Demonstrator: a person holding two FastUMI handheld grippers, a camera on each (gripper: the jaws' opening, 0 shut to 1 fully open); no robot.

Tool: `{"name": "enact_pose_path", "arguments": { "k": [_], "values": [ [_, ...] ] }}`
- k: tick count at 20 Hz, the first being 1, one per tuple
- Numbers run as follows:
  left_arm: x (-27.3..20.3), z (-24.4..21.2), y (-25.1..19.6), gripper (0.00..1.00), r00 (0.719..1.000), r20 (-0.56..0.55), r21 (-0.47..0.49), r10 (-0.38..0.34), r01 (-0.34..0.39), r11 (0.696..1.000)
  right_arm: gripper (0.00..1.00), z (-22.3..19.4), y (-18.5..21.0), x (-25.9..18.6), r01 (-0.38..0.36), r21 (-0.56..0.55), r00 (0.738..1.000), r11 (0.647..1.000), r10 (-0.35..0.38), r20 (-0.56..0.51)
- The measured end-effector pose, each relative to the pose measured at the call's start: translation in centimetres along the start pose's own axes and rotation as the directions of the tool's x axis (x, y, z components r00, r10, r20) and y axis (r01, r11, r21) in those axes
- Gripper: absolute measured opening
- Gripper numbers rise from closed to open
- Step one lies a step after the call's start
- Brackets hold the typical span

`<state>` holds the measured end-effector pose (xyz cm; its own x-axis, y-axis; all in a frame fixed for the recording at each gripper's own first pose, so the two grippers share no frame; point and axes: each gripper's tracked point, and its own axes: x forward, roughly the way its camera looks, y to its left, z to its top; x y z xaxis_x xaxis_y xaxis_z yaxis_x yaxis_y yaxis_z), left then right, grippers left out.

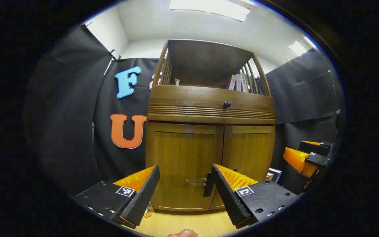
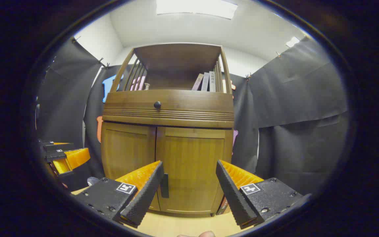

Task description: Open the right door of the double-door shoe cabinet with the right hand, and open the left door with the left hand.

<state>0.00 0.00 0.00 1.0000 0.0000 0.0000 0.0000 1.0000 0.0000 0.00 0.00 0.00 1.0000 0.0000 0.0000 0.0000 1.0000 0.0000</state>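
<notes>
We logged both doors of the shoe cabinet [image 1: 209,131] as closed, meeting at a centre seam below the drawer knob [image 1: 226,104].

Left hand-held gripper [image 1: 184,184]: fingers spread wide, holding nothing, facing the left door [image 1: 184,164] just short of it. Right hand-held gripper [image 2: 189,179]: likewise spread and empty, facing the right door [image 2: 192,164].

Cabinet stood on the pale floor [image 1: 183,223] against the booth wall. Brown wood, framed panel doors, a ribbed band under the drawer, an open railed shelf on top with books [image 2: 206,81]. A dark vertical handle [image 2: 164,185] sat beside the seam on the right door; a similar handle [image 1: 207,184] showed by the seam in the left gripper view.

Judgement: right door first. We would centre the handle between the spread fingers, close fully, then pull along the hinge arc rather than straight back, to avoid slipping off.
</notes>
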Motion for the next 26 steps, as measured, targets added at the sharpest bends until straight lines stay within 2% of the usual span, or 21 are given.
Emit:
{"name": "enact_pose_path", "arguments": {
  "k": [1,6,7,8,11,12,13,14,16,17,18,19,21,22,23,26],
  "values": [
    [-0.1,0.1,0.1,0.95,1.000,0.003,0.006,0.008,-0.008,1.000,1.00,0.0,0.2,0.3,-0.014,0.004,1.000,1.000,0.014,-0.004],
    [-0.3,0.2,0.9,0.95,0.998,-0.001,-0.002,0.056,-0.056,0.998,1.00,-0.6,0.6,1.3,-0.053,0.027,0.998,0.998,0.054,-0.023],
    [-0.5,0.3,1.2,0.95,0.998,-0.003,-0.002,0.067,-0.067,0.998,0.96,-0.6,0.6,1.4,-0.055,0.029,0.998,0.998,0.056,-0.026],
    [-0.5,0.4,1.5,0.95,0.997,-0.001,0.001,0.076,-0.076,0.997,1.00,-0.9,0.5,1.5,-0.060,0.031,0.998,0.998,0.061,-0.028],
    [-0.5,0.8,2.0,0.95,0.995,0.012,0.013,0.094,-0.094,0.995,1.00,-1.0,0.7,1.9,-0.065,0.032,0.997,0.997,0.066,-0.037],
    [-0.6,0.9,2.2,1.00,0.995,0.016,0.019,0.100,-0.100,0.995,1.00,-1.2,0.7,2.1,-0.067,0.034,0.997,0.997,0.068,-0.044],
    [-0.7,1.0,2.4,1.00,0.994,0.019,0.023,0.106,-0.106,0.994,1.00,-1.3,0.9,2.3,-0.071,0.035,0.996,0.997,0.072,-0.050],
    [-0.9,1.1,2.6,0.95,0.994,0.019,0.027,0.111,-0.111,0.993,1.00,-1.5,1.1,2.4,-0.072,0.034,0.996,0.997,0.073,-0.056],
    [-1.2,1.0,2.9,0.95,0.993,0.018,0.032,0.120,-0.121,0.992,1.00,-1.9,1.3,2.8,-0.070,0.032,0.995,0.997,0.072,-0.076],
    [-1.3,1.0,3.1,1.00,0.992,0.017,0.034,0.126,-0.127,0.991,1.00,-1.9,1.7,3.1,-0.081,0.037,0.993,0.996,0.083,-0.081],
    [-1.4,0.9,3.4,1.00,0.991,0.018,0.039,0.134,-0.134,0.990,1.00,-2.2,1.9,3.3,-0.084,0.039,0.993,0.996,0.087,-0.085],
    [-1.6,1.0,3.8,0.95,0.989,0.020,0.043,0.145,-0.146,0.988,1.00,-2.4,2.2,3.5,-0.086,0.036,0.992,0.996,0.089,-0.092],
    [-2.0,1.1,4.8,0.94,0.986,0.026,0.051,0.167,-0.168,0.984,1.00,-2.8,2.8,4.1,-0.092,0.032,0.990,0.995,0.095,-0.103],
    [-2.1,1.3,5.0,0.94,0.984,0.027,0.056,0.179,-0.180,0.982,0.96,-3.0,3.2,4.5,-0.098,0.032,0.989,0.995,0.101,-0.110],
    [-2.2,1.3,5.5,0.95,0.981,0.029,0.059,0.191,-0.192,0.980,1.00,-3.3,3.6,5.0,-0.104,0.033,0.987,0.994,0.107,-0.119],
    [-3.0,1.5,6.7,0.94,0.973,0.038,0.075,0.227,-0.229,0.971,1.00,-4.2,4.6,5.9,-0.119,0.040,0.982,0.992,0.123,-0.145]
  ]
}}
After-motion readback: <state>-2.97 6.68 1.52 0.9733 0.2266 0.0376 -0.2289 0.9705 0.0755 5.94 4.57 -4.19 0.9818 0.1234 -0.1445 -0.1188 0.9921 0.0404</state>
